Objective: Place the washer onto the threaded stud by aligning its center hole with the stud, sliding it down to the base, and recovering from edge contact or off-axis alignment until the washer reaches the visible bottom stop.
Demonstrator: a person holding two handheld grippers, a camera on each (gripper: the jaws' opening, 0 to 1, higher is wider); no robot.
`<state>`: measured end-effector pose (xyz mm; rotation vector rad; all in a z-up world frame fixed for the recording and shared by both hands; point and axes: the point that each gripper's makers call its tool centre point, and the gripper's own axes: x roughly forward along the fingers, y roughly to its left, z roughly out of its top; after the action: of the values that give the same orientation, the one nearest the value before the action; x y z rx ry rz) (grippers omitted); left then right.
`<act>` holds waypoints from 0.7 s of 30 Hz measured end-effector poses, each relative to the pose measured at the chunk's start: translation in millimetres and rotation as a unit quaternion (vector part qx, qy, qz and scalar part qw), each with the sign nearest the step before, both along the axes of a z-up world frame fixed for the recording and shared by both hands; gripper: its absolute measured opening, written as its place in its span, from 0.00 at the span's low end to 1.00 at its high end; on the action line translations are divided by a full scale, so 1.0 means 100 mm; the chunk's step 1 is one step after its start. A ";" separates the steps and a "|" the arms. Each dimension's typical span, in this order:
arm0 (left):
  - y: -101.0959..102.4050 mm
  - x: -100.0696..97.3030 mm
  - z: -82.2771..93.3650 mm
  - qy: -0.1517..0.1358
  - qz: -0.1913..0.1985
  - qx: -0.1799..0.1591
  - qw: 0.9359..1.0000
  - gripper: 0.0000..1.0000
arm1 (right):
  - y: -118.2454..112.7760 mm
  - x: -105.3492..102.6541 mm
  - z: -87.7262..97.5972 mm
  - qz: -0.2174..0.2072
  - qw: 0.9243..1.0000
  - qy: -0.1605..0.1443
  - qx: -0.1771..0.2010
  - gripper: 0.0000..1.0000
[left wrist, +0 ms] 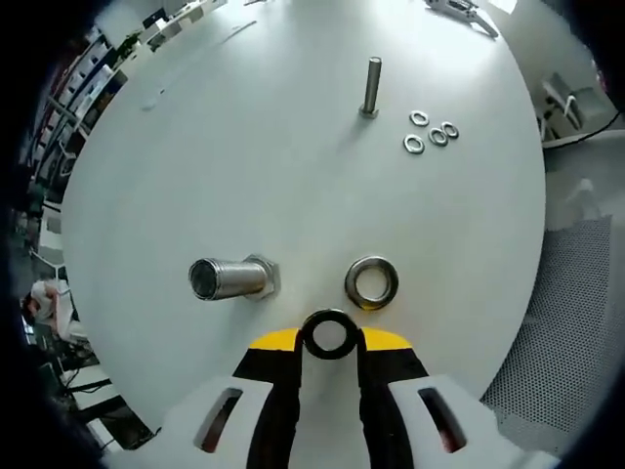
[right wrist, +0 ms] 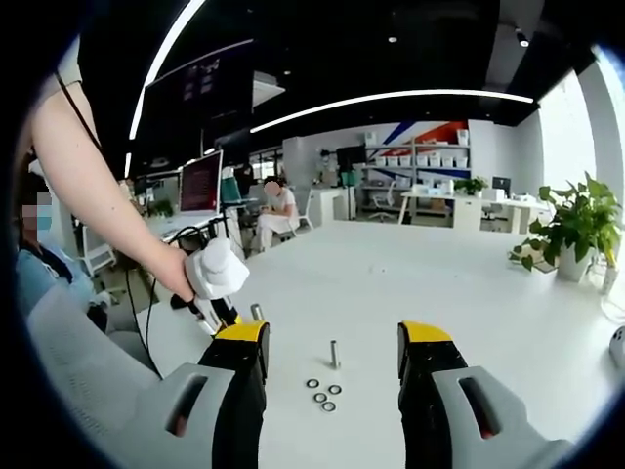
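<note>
You are holding a dark metal ring washer (left wrist: 328, 334) pinched between the yellow-tipped jaws of your left hand-held gripper (left wrist: 328, 342), which are closed narrow on its rim, so the washer is standing just above the white desk (left wrist: 244, 166) with its hole facing the camera. Just beyond it a larger shiny steel washer (left wrist: 371, 282) is lying flat on the desk, and beside that a thick threaded steel stud with a hex base (left wrist: 232, 278) is lying on its side, its open end pointing away from the washer. Farther off, a slim upright steel stud (left wrist: 372, 88) is standing on the desk with four small silver washers (left wrist: 431, 133) clustered near its foot.

Your right hand-held gripper (right wrist: 332, 357) is hanging wide apart and carrying nothing, looking across the desk at the slim stud (right wrist: 334, 354) and the small washers (right wrist: 323, 394) in front of it; your left hand-held gripper (right wrist: 217, 278) is showing there at the left.

Which stud the held washer fits is not certain from here. For the thick one, you are probably best bringing the washer round square to its open end, centring the hole before pushing. If the rim is catching on the threads, back off slightly, level the washer, and slide again toward the hex base.
</note>
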<state>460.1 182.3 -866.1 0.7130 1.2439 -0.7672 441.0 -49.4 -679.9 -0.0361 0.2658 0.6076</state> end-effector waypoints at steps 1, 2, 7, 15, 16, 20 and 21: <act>0.00 0.00 0.01 -0.002 0.000 0.000 1.000 0.20 | 0.00 0.00 0.00 0.001 1.000 0.000 -0.001 0.55; 0.01 0.00 0.02 -0.002 0.002 0.000 1.000 0.20 | 0.01 -0.01 0.00 0.002 1.000 0.000 -0.001 0.55; -0.01 0.01 0.12 -0.011 -0.004 -0.006 1.000 0.20 | 0.02 -0.01 0.00 0.003 1.000 0.000 -0.001 0.55; 0.09 0.17 0.38 -0.027 -0.007 -0.010 1.000 0.20 | 0.02 -0.01 -0.01 0.005 1.000 0.002 -0.002 0.55; 0.10 0.18 0.40 -0.028 -0.008 -0.010 1.000 0.20 | 0.02 0.00 -0.02 0.005 1.000 0.002 -0.003 0.55; 0.15 0.24 0.50 -0.037 -0.011 -0.005 0.999 0.20 | 0.02 0.00 -0.02 0.006 1.000 0.003 -0.002 0.55; 0.15 0.27 0.51 -0.039 -0.012 -0.003 0.999 0.20 | 0.02 -0.01 -0.02 0.006 1.000 0.003 -0.002 0.55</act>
<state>486.6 197.5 -815.2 0.7468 1.1628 -0.7553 440.4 -47.3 -681.5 -0.0395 0.2719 0.6183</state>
